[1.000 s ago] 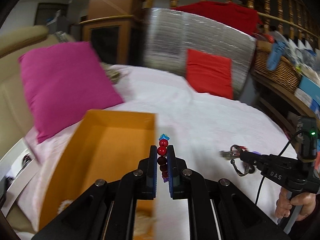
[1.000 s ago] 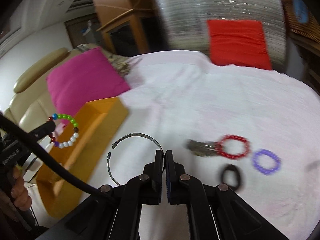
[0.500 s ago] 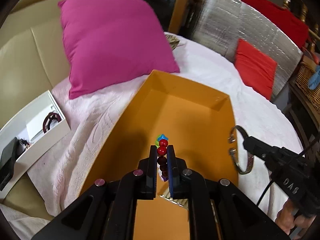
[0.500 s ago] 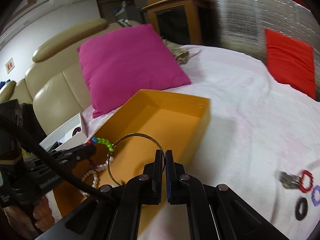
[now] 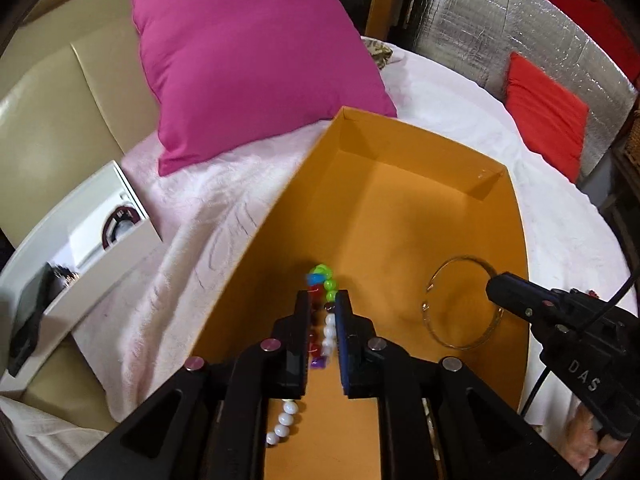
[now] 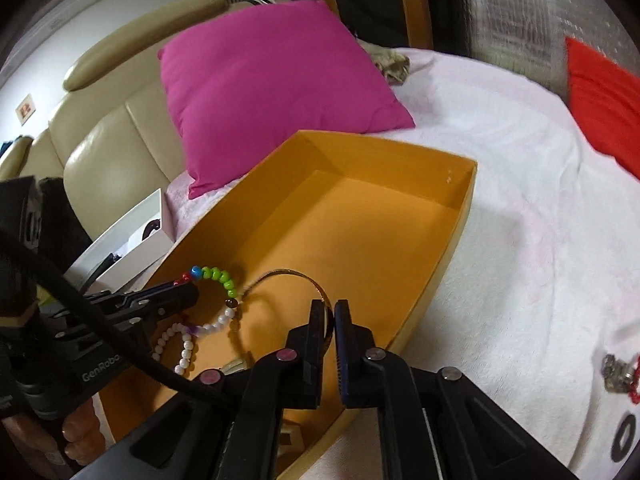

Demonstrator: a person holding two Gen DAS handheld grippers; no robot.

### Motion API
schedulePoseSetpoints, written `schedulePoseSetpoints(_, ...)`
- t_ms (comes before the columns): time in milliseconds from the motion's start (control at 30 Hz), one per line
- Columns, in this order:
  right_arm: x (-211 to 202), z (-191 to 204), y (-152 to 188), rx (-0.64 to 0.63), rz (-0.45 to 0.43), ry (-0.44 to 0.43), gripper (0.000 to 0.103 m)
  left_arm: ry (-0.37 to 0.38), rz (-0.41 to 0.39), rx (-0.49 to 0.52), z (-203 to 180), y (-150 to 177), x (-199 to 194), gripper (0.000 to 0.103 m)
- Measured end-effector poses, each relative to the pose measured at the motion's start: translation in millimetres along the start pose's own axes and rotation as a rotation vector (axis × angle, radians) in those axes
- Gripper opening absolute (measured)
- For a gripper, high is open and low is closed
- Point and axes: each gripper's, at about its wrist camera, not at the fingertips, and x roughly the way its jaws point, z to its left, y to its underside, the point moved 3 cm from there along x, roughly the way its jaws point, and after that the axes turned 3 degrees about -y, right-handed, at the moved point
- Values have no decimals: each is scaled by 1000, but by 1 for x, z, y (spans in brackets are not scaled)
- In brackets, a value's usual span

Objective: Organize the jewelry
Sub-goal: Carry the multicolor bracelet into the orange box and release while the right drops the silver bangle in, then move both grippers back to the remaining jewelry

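Observation:
An open orange box (image 5: 424,136) (image 6: 360,220) lies on a white bed cover. My left gripper (image 5: 323,296) (image 6: 192,288) points down into it. Its jaws are opening, with a bracelet of green, red and white beads (image 5: 330,284) (image 6: 218,274) loose between them and its white end resting on the box floor. My right gripper (image 6: 329,304) (image 5: 494,284) is over the box's right side. Its jaws are opening too, and a thin metal bangle (image 6: 288,273) (image 5: 460,346) passes through the gap, hanging into the box.
A pink cushion (image 5: 248,52) leans on a beige sofa behind the box. A white box (image 5: 100,232) with small items sits to the left. More jewelry (image 6: 620,368) and a black ring (image 6: 626,436) lie on the cover to the right, near a red cushion (image 5: 544,112).
Both grippers swung left from the open cover to above the orange box and dipped into it. Their jaws were shut on the bead bracelet and the bangle; now a gap shows in each.

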Motion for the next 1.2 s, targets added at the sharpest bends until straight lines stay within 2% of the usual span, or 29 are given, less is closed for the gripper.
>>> schedulePoseSetpoints(67,0,-7,0,36,13,-25,12,-5,-21,-3,-1,-1,-4,23)
schedulePoseSetpoints(200,-14,-17,2,73,-34,-71,12,-42,-75,8,-6,-6,-13,24)
schedulePoseSetpoints(333,-38,-31,3,109,-87,-75,12,-22,-121,19,-19,-10,-23,24)
schedulePoseSetpoints(567,-93,-78,25,150,-145,0,12,-9,-217,85,-69,-12,-44,25)
schedulePoseSetpoints(700,-136,-130,51,228,-175,63,12,23,-266,141,-110,-7,-56,39)
schedulePoseSetpoints(833,-175,-183,79,314,-199,120,12,74,-318,246,-165,6,-69,43)
schedulePoseSetpoints(1033,-224,-262,126,480,-247,163,12,154,-304,385,-236,28,-65,44)
schedulePoseSetpoints(1133,-231,-288,145,555,-261,148,12,163,-272,425,-259,34,-54,44)
schedulePoseSetpoints(1200,-230,-299,153,582,-240,136,14,166,-241,452,-271,38,-46,44)
